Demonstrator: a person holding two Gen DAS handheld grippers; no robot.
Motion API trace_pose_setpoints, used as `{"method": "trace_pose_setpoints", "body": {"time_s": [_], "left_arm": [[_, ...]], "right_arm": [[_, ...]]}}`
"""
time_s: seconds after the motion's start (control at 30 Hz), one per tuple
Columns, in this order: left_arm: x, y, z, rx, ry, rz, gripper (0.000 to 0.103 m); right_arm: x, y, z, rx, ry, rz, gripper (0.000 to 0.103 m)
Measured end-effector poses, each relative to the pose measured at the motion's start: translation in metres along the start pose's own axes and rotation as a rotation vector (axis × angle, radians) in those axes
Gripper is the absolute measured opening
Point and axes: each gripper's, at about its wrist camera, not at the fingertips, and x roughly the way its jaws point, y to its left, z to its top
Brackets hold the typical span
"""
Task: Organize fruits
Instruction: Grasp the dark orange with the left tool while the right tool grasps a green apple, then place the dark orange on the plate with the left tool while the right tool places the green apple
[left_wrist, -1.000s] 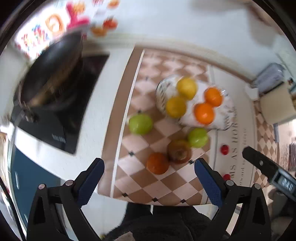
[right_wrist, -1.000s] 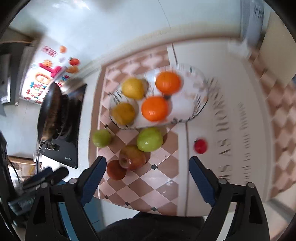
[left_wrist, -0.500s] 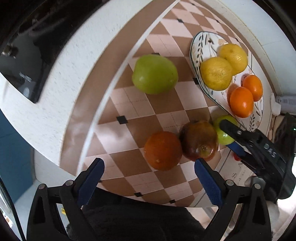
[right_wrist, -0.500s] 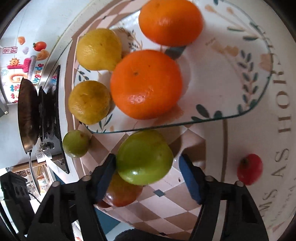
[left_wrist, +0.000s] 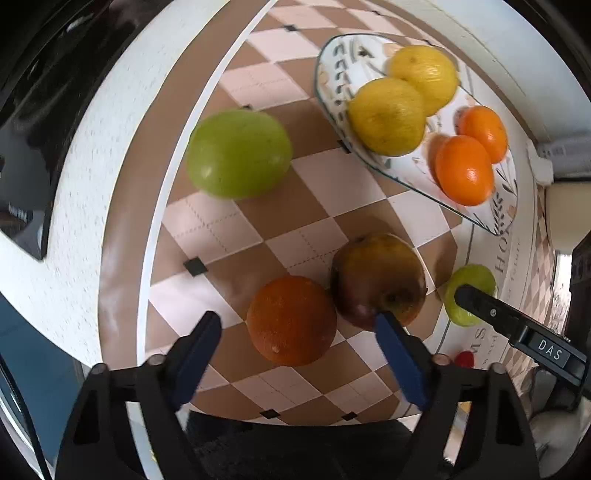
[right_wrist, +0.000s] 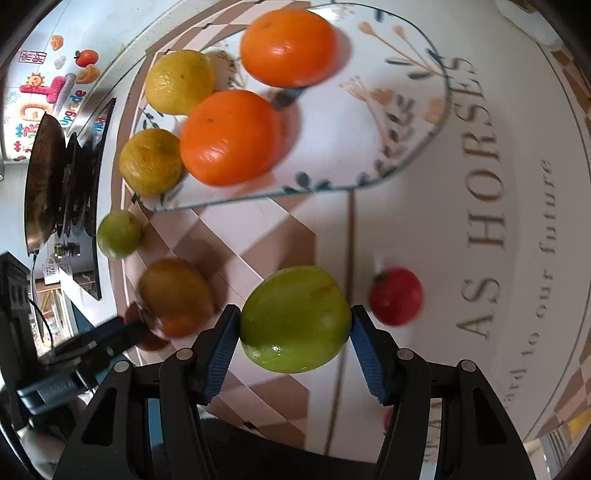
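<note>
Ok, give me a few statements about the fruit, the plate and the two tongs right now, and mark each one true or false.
1. The right tongs are closed on a green apple. True.
2. The plate holds two oranges and two yellow fruits. True.
3. The left tongs are gripping the dark orange. False: their fingers stand open on either side of it, not touching it.
4. The small red fruit lies on the plate. False: it sits on the mat, off the plate, beside the held apple.
5. A second green apple sits on the checkered mat, off the plate. True.
6. The brownish apple is in the plate. False: it rests on the mat next to the dark orange.
</note>
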Motion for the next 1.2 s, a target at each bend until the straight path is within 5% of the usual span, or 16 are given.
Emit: {"method": "trace_pose_setpoints", "body": {"time_s": [0.2, 0.33, 0.67, 0.9, 1.2], "left_arm": [[-0.003, -0.013, 0.003, 0.062, -0.005, 0.017, 0.073], [-0.002, -0.014, -0.007, 0.078, 0.004, 0.006, 0.053], [0.021, 0.001, 0.000, 0.050, 0.059, -0.012, 0.053], [0.013, -0.005, -0.003, 0.103, 0.010, 0.091, 0.053], [0.018, 0.000, 0.011, 0.084, 0.012, 0.094, 0.053]], "right_arm": [[0.002, -0.002, -0.008, -0.014, 0.007, 0.000, 0.063], [0.006, 0.000, -0.011, -0.020, 0.015, 0.002, 0.063], [0.013, 0.007, -0.006, -0.024, 0.029, -0.004, 0.063], [0.014, 0.019, -0.013, -0.116, 0.023, -0.090, 0.063], [0.015, 0.003, -0.008, -0.028, 0.043, 0.006, 0.064]]}}
